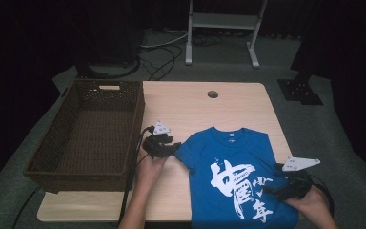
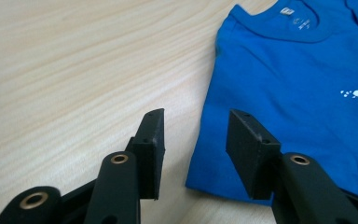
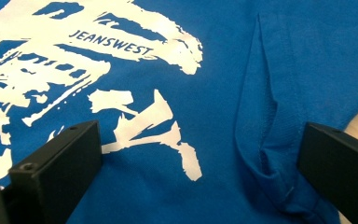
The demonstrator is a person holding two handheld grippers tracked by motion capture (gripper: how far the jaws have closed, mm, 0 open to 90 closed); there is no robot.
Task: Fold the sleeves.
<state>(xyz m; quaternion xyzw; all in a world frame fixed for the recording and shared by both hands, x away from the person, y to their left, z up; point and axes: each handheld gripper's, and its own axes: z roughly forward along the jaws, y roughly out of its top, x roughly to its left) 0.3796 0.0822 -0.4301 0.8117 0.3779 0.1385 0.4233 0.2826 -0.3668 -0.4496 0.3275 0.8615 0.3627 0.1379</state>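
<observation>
A blue T-shirt (image 1: 233, 157) with a white printed design lies flat on the right half of the wooden table (image 1: 190, 107). My left gripper (image 1: 174, 148) sits at the shirt's left sleeve. In the left gripper view its jaws (image 2: 196, 135) stand apart, low over the table, with the sleeve's edge (image 2: 209, 154) between them and neither pad pressing on it. My right gripper (image 1: 269, 191) is at the shirt's lower right. In the right gripper view it (image 3: 200, 163) is wide open above the print (image 3: 135, 126), with a folded sleeve (image 3: 270, 154) near its right jaw.
A dark woven basket (image 1: 136, 119) with nothing inside stands on the table's left side, close to my left gripper. A round hole (image 1: 212, 94) is in the tabletop near its far edge. A white metal stand (image 1: 221, 21) and cables are on the floor beyond.
</observation>
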